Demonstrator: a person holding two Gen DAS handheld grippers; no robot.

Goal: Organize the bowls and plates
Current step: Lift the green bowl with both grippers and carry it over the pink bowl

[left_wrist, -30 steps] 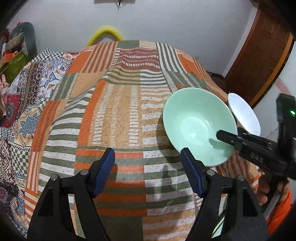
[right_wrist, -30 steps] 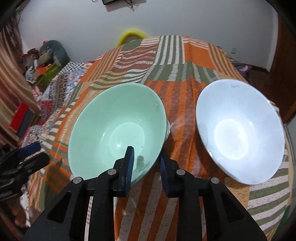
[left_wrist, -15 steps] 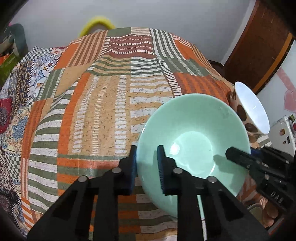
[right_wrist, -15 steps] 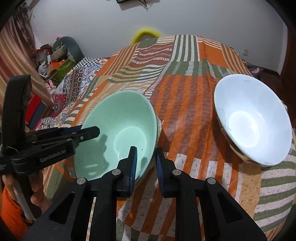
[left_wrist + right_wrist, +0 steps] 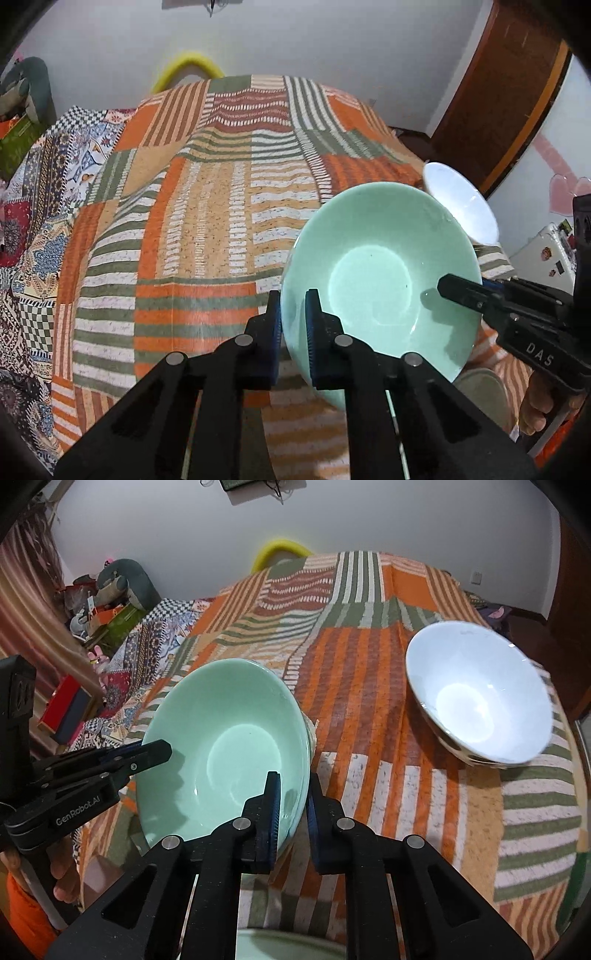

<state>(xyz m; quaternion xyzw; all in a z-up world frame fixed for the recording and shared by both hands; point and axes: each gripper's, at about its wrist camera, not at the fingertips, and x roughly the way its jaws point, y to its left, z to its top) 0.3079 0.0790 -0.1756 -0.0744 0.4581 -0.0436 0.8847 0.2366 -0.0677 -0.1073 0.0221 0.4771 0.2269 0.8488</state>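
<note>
The green bowl (image 5: 380, 280) was off the striped bedspread (image 5: 207, 221) and tilted, pinched at two spots on its rim: your left hand-held gripper (image 5: 293, 325) had closed on the near-left edge, one pad inside and one outside, and your right hand-held gripper (image 5: 293, 805) had clamped the opposite edge the same way. The left jaws had only just finished closing onto that rim, with the bowl wall between them. Looked like glazed ceramic to me, so I'd guess stiff, a bit heavy, slick under the pads and definitely chippable if it slid out. Rim grips on both sides were probably the only sensible hold, since the wall is too wide and smooth to grab anywhere else; keeping it level would've mattered, as a thin rim pinch can let a slick bowl swivel. The white bowl (image 5: 480, 698) sat on the bedspread well off to the right of the green one, tilted a little on the soft cover, and that seemed the likely stacking target. Something pale green (image 5: 288, 945) showed right below your right hand-held gripper, too cropped to tell what it was.
</note>
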